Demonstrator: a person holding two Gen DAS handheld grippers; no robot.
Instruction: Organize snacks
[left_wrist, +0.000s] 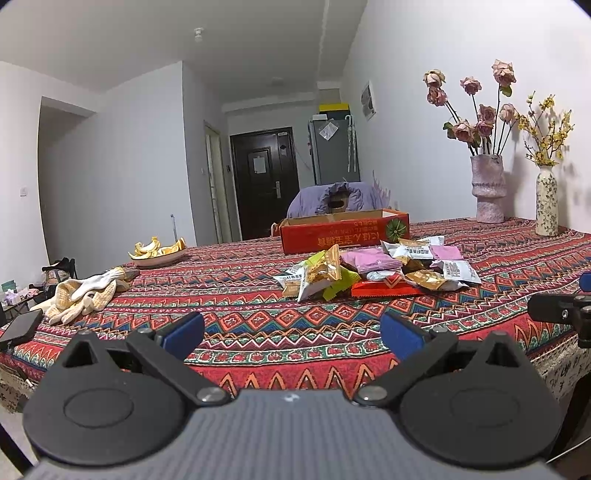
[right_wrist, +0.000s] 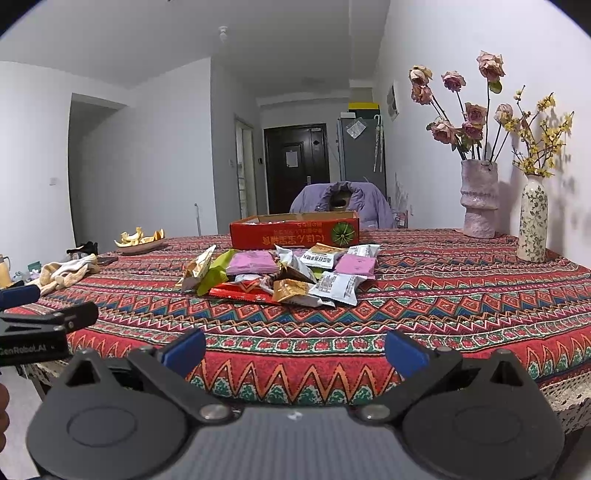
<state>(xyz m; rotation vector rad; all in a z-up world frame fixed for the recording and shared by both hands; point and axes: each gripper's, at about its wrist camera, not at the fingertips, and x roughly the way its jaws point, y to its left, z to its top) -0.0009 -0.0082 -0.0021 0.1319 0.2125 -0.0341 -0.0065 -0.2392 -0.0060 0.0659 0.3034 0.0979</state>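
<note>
A pile of snack packets (left_wrist: 376, 271) lies mid-table in pink, white, gold, green and red wrappers; it also shows in the right wrist view (right_wrist: 284, 275). Behind it stands an open red cardboard box (left_wrist: 343, 230), which the right wrist view shows too (right_wrist: 293, 230). My left gripper (left_wrist: 291, 328) is open and empty above the near table edge, short of the pile. My right gripper (right_wrist: 295, 350) is open and empty, also at the near edge. Each gripper shows at the side of the other's view.
The table has a red patterned cloth (left_wrist: 258, 295). A plate of fruit peels (left_wrist: 159, 253), white-yellow gloves (left_wrist: 86, 293) and a phone (left_wrist: 20, 326) lie at the left. Two flower vases (right_wrist: 478, 199) (right_wrist: 532, 218) stand at the right by the wall. A chair with a purple jacket (right_wrist: 343, 205) stands behind the table.
</note>
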